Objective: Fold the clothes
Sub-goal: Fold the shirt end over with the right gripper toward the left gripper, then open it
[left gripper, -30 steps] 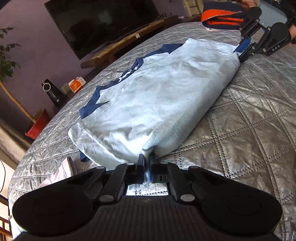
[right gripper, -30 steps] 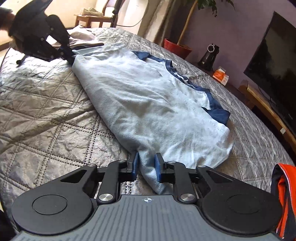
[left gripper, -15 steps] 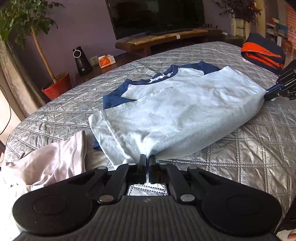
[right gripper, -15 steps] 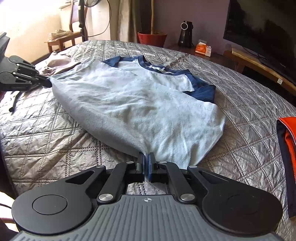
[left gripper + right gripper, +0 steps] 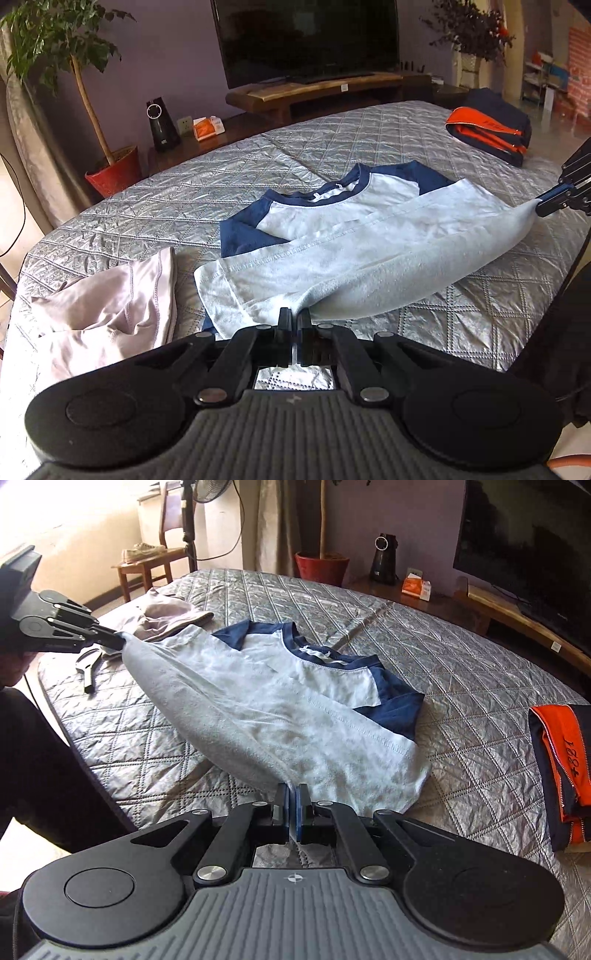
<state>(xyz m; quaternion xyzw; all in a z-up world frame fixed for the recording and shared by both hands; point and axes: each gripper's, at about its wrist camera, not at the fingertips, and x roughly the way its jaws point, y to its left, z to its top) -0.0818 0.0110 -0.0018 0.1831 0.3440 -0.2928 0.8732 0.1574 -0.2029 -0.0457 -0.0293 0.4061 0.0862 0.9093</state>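
Observation:
A light blue T-shirt (image 5: 369, 251) (image 5: 266, 709) with navy collar and sleeves lies partly folded on the silver quilted bed (image 5: 332, 147) (image 5: 461, 686). Its near fold is lifted off the quilt and stretched between both grippers. My left gripper (image 5: 294, 321) is shut on one corner of that fold, and it also shows at the left of the right wrist view (image 5: 120, 639). My right gripper (image 5: 293, 797) is shut on the opposite corner; the left wrist view catches it at the right edge (image 5: 540, 205).
A crumpled pale pink garment (image 5: 110, 299) (image 5: 166, 613) lies left of the shirt. A folded navy and orange garment (image 5: 491, 125) (image 5: 561, 764) sits at the right. A black tool (image 5: 88, 664) rests near the bed edge. TV, wooden bench, potted plant and chair stand beyond the bed.
The right gripper closed on the shirt's corner. Both grippers rose and rolled level, lifting the near fold off the quilt and pulling it taut between them.

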